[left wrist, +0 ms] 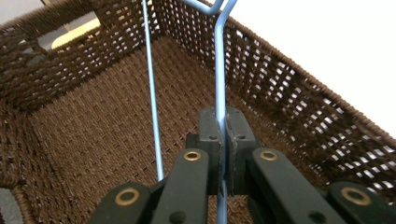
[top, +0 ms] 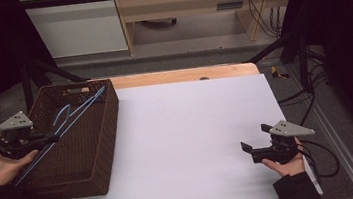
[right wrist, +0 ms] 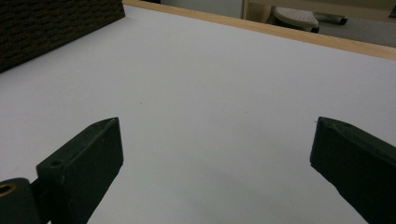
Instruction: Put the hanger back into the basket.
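Left tool [left wrist: 223, 140] clamps blue wire hanger [left wrist: 219, 70] (over basket [top: 101, 153]) — right tool [right wrist: 217, 163] gapes wide.

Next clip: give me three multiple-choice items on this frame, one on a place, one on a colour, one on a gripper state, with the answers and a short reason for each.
1. Where does the basket sit?
A. left edge of the table
B. centre of the table
C. on the floor

2. What colour is the wire hanger?
A. red
B. blue
C. white

3. How does the right gripper stand?
A. shut on the hanger
B. shut on nothing
C. open over the table

Answers: 1 A, the high view shows the basket at the table's left edge. 2 B, its thin rods show light blue against the brown weave. 3 C, its jaws stand wide apart over bare white table, while the left gripper pinches the hanger's rod above the basket.
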`<state>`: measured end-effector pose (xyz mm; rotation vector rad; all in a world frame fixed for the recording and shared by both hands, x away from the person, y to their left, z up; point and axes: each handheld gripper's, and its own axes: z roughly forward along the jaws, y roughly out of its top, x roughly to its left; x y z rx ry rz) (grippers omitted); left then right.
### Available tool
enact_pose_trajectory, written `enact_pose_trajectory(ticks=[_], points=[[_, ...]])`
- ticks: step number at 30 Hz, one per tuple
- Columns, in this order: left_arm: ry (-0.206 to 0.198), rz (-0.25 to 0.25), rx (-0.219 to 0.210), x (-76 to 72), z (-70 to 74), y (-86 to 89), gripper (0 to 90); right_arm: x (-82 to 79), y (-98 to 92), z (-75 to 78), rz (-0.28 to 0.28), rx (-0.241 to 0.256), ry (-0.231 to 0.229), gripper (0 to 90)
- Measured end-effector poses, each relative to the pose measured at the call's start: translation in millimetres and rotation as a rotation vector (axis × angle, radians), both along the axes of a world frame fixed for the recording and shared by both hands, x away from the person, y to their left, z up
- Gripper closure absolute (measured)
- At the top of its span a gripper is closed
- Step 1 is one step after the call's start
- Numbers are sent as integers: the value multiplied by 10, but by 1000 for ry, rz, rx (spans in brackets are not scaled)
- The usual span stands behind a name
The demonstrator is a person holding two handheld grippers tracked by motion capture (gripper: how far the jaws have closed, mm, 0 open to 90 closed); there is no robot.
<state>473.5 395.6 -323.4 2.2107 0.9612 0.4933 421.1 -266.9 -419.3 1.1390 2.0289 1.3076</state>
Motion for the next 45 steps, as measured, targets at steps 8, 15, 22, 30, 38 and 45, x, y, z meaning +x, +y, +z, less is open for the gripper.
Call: enact_pose_trajectory(ticks=[8, 15, 22, 30, 38, 45], points=[[25, 16, 14, 118, -224, -3, 874, 3, 3, -5, 1, -4, -1, 31], [62, 39, 32, 168, -444, -19, 873, 0, 1, -3, 3, -3, -1, 32], [91, 84, 36, 129, -530, 9, 824, -1, 3, 0, 2, 1, 0, 32], [16, 111, -64, -76, -343, -15, 589, -4, 3, 6, 4, 7, -2, 32], [-100, 103, -171, -267, -200, -248, 383, -13, -8, 20, 3, 18, -8, 32], [-173, 69, -236, -394, -154, -560, 201, -19, -22, 34, 2, 26, -10, 32]])
